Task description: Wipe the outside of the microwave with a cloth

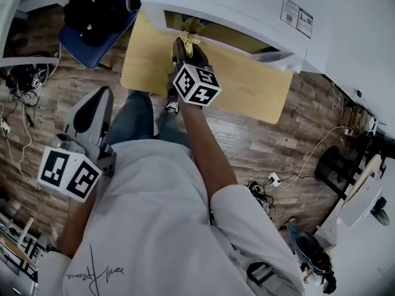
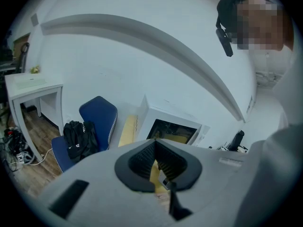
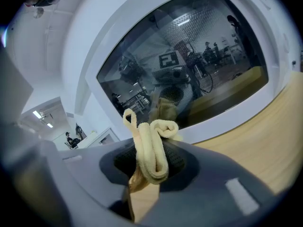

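The right gripper (image 3: 150,168), clenched on the folded cloth (image 3: 152,143), faces the microwave (image 3: 90,65) door at the table's (image 3: 270,141) far edge; wiping apparently starts, needing pressed sweeps.

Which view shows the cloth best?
Right gripper view: the yellow cloth sits folded between the right gripper's shut jaws, before the microwave door. Head view shows only a small bunch; left gripper view shows none.

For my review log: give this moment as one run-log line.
right gripper: shut on cloth, up close to microwave door | left gripper: shut, empty, well away from door | wiping contact: cannot tell
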Tool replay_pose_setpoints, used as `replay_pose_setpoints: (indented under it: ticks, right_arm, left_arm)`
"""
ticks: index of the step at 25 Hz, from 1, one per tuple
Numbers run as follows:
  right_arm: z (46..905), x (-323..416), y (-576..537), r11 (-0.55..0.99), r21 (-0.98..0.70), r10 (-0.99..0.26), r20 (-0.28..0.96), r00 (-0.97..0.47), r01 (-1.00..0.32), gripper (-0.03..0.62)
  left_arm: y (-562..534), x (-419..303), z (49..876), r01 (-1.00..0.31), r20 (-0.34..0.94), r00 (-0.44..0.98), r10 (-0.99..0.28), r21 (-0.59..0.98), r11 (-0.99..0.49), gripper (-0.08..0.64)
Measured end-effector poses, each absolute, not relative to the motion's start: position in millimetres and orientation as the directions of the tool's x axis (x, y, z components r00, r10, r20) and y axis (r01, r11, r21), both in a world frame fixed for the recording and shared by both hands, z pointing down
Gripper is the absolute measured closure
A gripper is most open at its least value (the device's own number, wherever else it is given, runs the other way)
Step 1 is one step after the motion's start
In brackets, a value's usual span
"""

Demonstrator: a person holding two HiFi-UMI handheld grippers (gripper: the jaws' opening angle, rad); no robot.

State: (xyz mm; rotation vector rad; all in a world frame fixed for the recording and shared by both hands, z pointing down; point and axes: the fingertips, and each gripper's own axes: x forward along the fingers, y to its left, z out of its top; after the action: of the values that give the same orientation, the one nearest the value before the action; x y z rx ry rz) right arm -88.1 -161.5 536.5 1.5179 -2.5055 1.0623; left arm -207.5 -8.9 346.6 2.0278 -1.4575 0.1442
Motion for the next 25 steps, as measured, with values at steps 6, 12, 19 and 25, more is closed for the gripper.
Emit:
replay_pose_setpoints:
  ticks: [6,12,19,25]
  right_arm:
    - [537,-116,-162,0.335,-0.546,-0.735,0.358,-0.575,-0.768,0.481]
    - [537,-140,-164,0.359,-0.562,-0.706,0.358,-0.611,-0.745,0.482]
    - [539,-156,-165,0.365,-0.575,-0.686,0.365,-0.629,-0.732,0.482]
    - [537,-176,-162,0.394,-0.601,-0.644,0.359,-0.675,-0.695,0.48]
  left_arm:
    - [-11,-219,348,-0.888,0.434,0.365,-0.824,0.429,-0.167,0.565]
    - [-13,-229,349,-0.891,0.437,0.346,-0.83,0.431,-0.144,0.565]
    - [-12,-240,350,-0.895,0.438,0.325,-0.838,0.43,-0.122,0.565]
    - [-12,-246,347,-0.897,0.434,0.313,-0.845,0.428,-0.112,0.565]
